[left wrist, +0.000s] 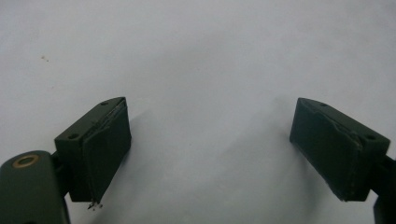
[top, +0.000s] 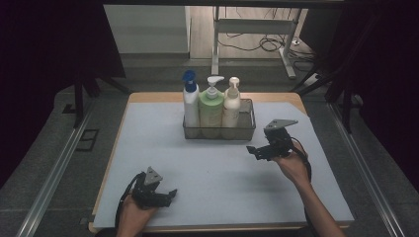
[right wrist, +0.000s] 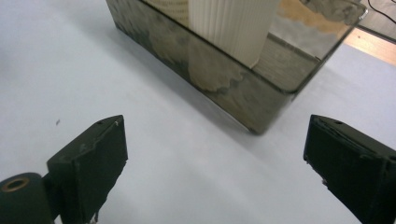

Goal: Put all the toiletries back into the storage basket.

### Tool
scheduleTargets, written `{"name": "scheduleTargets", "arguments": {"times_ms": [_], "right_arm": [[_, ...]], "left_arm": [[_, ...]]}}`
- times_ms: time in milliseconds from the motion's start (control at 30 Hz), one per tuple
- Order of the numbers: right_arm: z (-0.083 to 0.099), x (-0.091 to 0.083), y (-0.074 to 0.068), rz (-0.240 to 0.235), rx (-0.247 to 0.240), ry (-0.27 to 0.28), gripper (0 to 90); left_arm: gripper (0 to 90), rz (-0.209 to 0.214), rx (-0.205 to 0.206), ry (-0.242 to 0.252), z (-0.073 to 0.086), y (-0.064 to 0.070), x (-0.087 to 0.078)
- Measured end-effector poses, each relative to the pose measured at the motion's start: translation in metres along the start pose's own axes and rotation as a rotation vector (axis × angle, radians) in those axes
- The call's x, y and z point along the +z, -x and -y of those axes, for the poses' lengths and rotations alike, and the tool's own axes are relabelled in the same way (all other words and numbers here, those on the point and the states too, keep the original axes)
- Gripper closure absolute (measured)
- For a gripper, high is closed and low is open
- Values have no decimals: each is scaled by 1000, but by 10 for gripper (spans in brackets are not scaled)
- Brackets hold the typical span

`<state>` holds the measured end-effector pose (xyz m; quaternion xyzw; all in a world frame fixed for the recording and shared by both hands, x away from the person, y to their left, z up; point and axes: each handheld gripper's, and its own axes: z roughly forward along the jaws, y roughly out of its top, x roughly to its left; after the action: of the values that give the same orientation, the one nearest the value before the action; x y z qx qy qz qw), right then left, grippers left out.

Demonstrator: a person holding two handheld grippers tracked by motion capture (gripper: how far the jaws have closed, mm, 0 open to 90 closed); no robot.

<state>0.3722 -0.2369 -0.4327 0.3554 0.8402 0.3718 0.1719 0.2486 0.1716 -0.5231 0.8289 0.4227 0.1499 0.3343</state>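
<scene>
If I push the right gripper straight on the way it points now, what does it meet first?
Most likely the near corner of the clear basket, with the cream ribbed bottle standing just inside. The right gripper has its jaws open; bare mat lies between, though depth is uncertain.

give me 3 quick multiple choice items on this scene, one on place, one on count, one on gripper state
1. Where do the pump bottles stand?
A. in the clear bin
B. flat on the mat
C. on the floor

2. How many pump bottles are there?
A. two
B. three
C. five

3. How is the right hand-held gripper?
A. shut on a bottle
B. open, holding nothing
C. shut on the bin

Answers: 1 A, the bin's walls surround their bases. 2 B, the blue-capped bottle, green bottle and cream bottle stand in a row. 3 B, its jaws stand wide apart over bare mat.
</scene>
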Motion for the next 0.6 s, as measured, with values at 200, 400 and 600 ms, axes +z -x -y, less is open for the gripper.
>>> {"name": "scheduleTargets", "arguments": {"times_ms": [200,400,600], "right_arm": [[11,-11,1,8,2,-12,18],[23,-24,0,15,1,-17,2],[36,-33,-1,20,-5,-33,0]], "left_arm": [[123,0,-2,2,0,0,0],[123,0,-4,4,0,0,0],[123,0,-4,4,0,0,0]]}}
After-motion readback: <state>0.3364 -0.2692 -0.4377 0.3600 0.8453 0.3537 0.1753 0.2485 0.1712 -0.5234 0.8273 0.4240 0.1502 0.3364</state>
